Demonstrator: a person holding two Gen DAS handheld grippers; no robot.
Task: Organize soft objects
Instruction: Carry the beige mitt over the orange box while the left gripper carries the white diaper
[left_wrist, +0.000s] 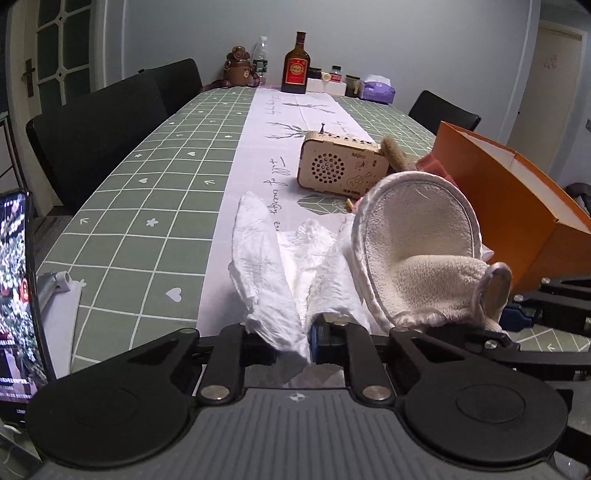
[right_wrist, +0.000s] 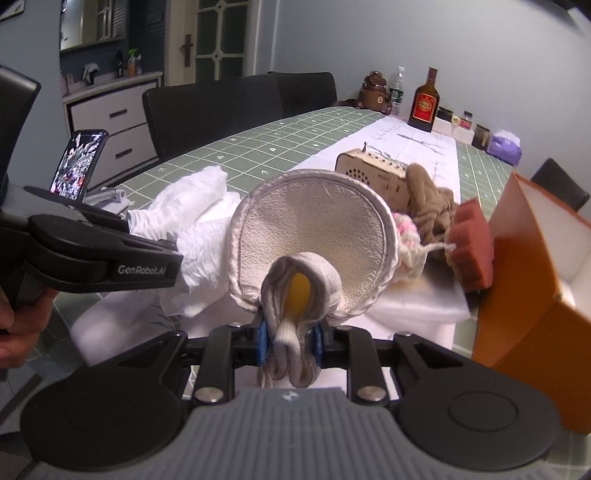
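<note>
A crumpled white cloth (left_wrist: 266, 266) lies on the table runner, and my left gripper (left_wrist: 291, 338) is shut on its near end. Right beside it is a round cream fleece mitt (left_wrist: 417, 229) with a satin rim. In the right wrist view my right gripper (right_wrist: 290, 341) is shut on the bunched cuff of that mitt (right_wrist: 314, 229), which stands up in front of the camera. The white cloth (right_wrist: 195, 221) spreads out to the mitt's left. The left gripper (right_wrist: 162, 266) reaches in from the left, next to the cloth. Behind the mitt lie a brown plush (right_wrist: 428, 199), a pink-and-white knit (right_wrist: 406, 236) and a rust-red pad (right_wrist: 474, 247).
An open orange box (right_wrist: 532, 295) stands at the right, close to the soft things. A wooden radio (left_wrist: 340, 166) sits behind them. A phone on a stand (right_wrist: 79, 166) is at the left edge. Bottles and jars (left_wrist: 295, 66) line the far end; black chairs surround the table.
</note>
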